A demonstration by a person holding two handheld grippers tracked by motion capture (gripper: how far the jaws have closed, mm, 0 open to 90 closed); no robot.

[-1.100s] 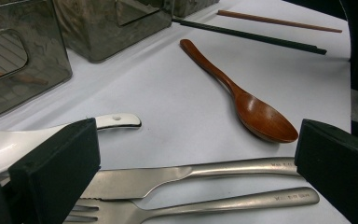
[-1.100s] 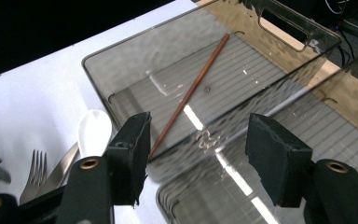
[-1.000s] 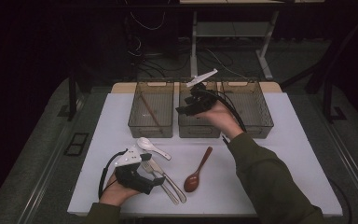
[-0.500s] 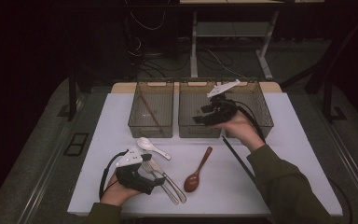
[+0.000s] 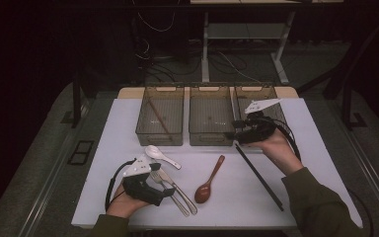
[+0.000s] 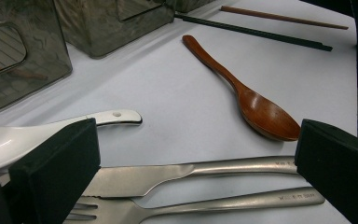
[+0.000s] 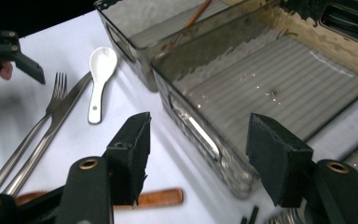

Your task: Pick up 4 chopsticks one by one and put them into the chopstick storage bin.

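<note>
Over the middle bin's (image 5: 211, 116) front rim, right gripper (image 7: 196, 158) gapes; left gripper (image 6: 191, 163) likewise, seemingly empty.

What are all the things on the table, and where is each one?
Bins: three, see-through grey, in a row at the table's far edge.
Brown stick: one, inside the left bin.
White spoon: one, in front of the left bin.
Wooden spoon: one, reddish brown, middle of the table.
Knife and fork: one each, silver, side by side near the left tongs.
Black chopsticks: dark, lying right of the wooden spoon; count unclear.
Table: one, white.
Left tongs: black, open, over the knife and fork.
Right tongs: black, open, by the bins.
</note>
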